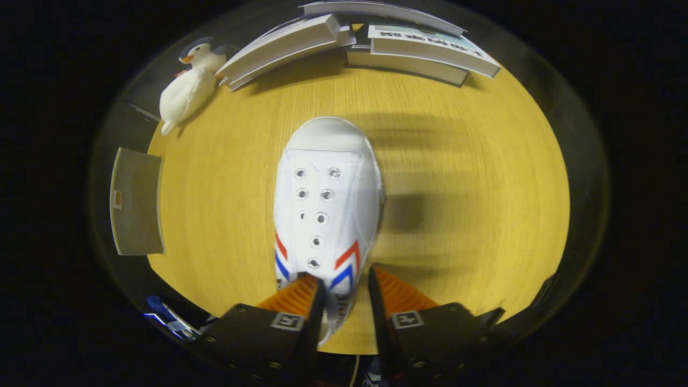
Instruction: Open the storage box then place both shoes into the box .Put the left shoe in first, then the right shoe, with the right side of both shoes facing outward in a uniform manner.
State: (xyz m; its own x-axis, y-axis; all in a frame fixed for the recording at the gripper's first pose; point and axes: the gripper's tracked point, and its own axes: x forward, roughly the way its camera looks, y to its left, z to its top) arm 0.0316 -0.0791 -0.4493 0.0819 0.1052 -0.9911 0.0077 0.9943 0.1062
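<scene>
A white canvas shoe (pixel 325 183) with red and blue chevrons on its sides and no laces points away from me, toe toward the books. My gripper (pixel 345 294) is shut on the shoe's heel end, with the right side wall of the collar pinched between the two fingers. The shoe hangs above the wooden table (pixel 462 215); its blurred shadow falls on the wood to the right. A grey flat-topped box-like thing (pixel 137 201) with a small orange tag stands beyond the table's left edge; I cannot tell whether it is open.
Stacks of books (pixel 408 48) lie along the table's far edge. A white plush duck (pixel 188 86) sits at the far left corner. A small blue and white item (pixel 164 317) lies below the table's near left edge.
</scene>
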